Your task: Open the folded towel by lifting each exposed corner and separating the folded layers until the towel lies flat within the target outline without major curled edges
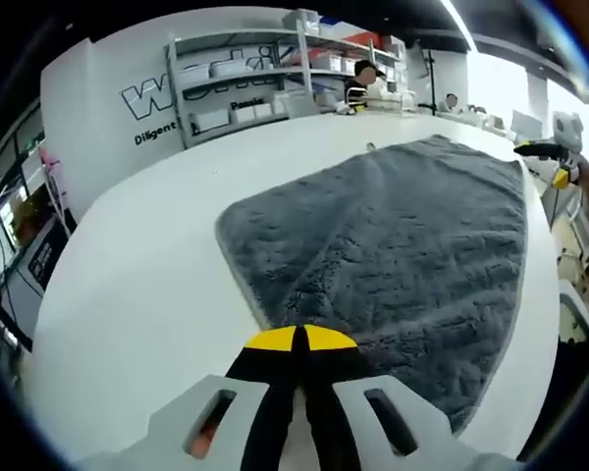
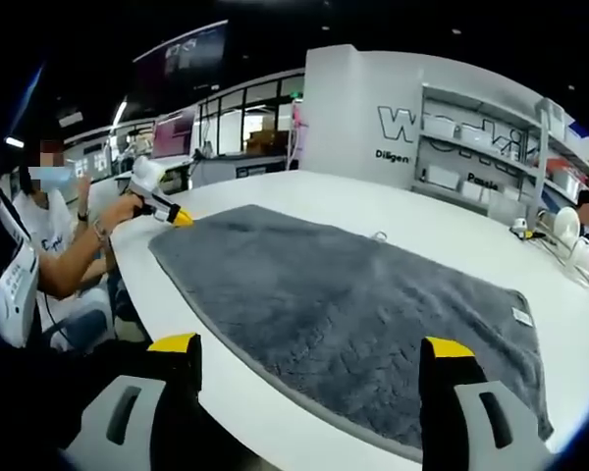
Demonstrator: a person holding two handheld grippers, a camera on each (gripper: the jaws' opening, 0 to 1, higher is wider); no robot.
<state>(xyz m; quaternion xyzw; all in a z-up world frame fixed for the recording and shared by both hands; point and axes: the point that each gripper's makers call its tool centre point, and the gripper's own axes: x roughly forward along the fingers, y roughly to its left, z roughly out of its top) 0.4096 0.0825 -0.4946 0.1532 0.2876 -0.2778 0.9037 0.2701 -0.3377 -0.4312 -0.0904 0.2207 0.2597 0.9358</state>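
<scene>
White table (image 1: 147,294) — towel (image 1: 402,245) spread beyond left tool (image 1: 301,339).

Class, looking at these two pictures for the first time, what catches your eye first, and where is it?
A large grey plush towel lies spread open across the white table. In the left gripper view the left gripper, with yellow-tipped black jaws closed together, sits at the towel's near edge; in the right gripper view the right gripper stands wide open.

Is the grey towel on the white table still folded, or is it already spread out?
Spread out: the grey towel lies as one flat layer on the white table, corners out, no folded layers visible.
</scene>
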